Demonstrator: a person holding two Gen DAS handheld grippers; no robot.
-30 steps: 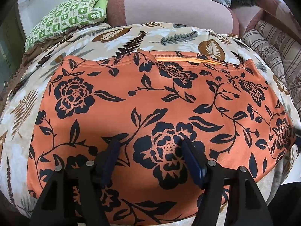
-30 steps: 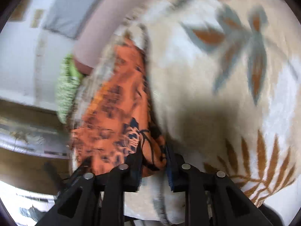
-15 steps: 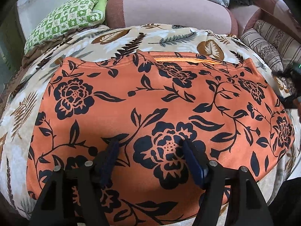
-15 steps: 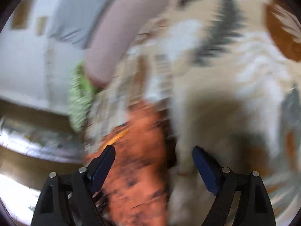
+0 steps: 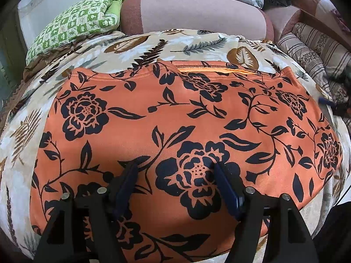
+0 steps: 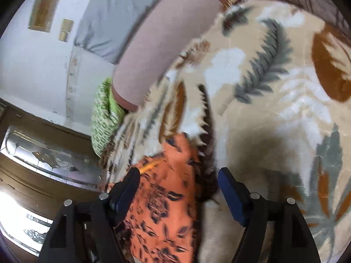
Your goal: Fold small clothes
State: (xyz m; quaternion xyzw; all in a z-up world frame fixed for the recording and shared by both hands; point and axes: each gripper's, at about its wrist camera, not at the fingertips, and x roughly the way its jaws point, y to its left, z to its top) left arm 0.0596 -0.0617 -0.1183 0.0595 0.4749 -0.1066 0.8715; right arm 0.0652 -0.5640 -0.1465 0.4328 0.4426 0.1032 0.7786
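Leaf-print blanket (image 5: 197, 43) covers the bed, and the orange floral garment (image 5: 175, 114) lies flat on it. My left gripper (image 5: 173, 175) hovers spread over its near half, gripping nothing. My right gripper (image 6: 178, 182) is closing, straddling the garment's far corner without pinching.

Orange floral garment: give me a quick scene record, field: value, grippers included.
garment: orange floral garment spread flat, neck edge at far side
surface: leaf-print blanket
left gripper: open, over the garment's near middle, nothing pinched
right gripper: jaws closing, garment's side edge between them, not gripped
background: green checked cushion, pink bolster
fold state: not yet folded
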